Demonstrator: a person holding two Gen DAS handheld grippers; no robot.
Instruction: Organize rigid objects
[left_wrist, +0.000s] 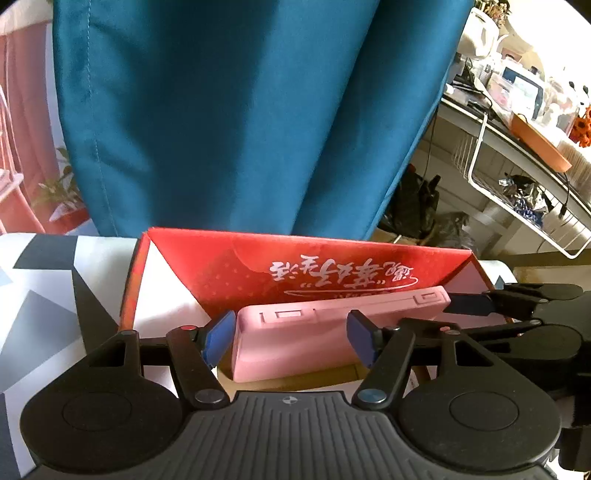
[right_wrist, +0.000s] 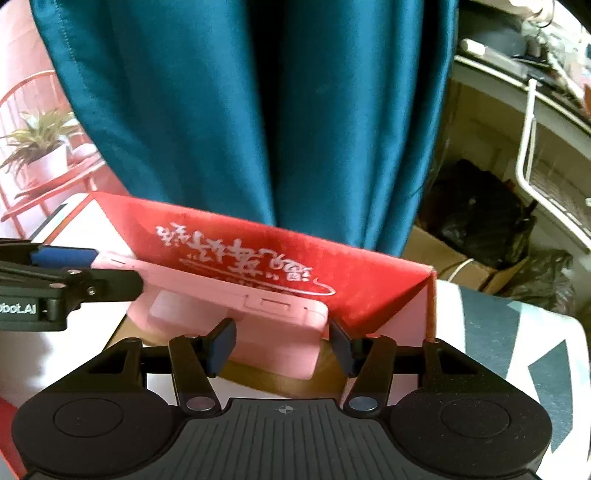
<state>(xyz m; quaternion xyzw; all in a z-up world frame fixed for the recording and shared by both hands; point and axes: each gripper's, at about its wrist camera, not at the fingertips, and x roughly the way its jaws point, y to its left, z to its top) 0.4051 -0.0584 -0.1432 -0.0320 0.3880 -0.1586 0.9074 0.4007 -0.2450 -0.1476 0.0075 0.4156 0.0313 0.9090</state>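
Observation:
A pink rectangular case (left_wrist: 295, 339) stands on its long edge inside an open red cardboard box (left_wrist: 258, 266), leaning near the box's red back flap with white lettering. My left gripper (left_wrist: 291, 339) is open, with its blue pads on either side of the case's left end, and a gap shows at the left pad. My right gripper (right_wrist: 280, 343) is open around the case's right end (right_wrist: 273, 332); the red box (right_wrist: 369, 280) lies behind it. Each gripper shows at the edge of the other's view: the right one (left_wrist: 517, 306) and the left one (right_wrist: 55, 280).
The box sits on a table with a grey, black and white geometric cloth (left_wrist: 48, 295). A teal curtain (left_wrist: 240, 110) hangs close behind the box. A cluttered desk with a white wire basket (left_wrist: 517, 192) stands at the right, with dark bags (right_wrist: 480, 214) on the floor below.

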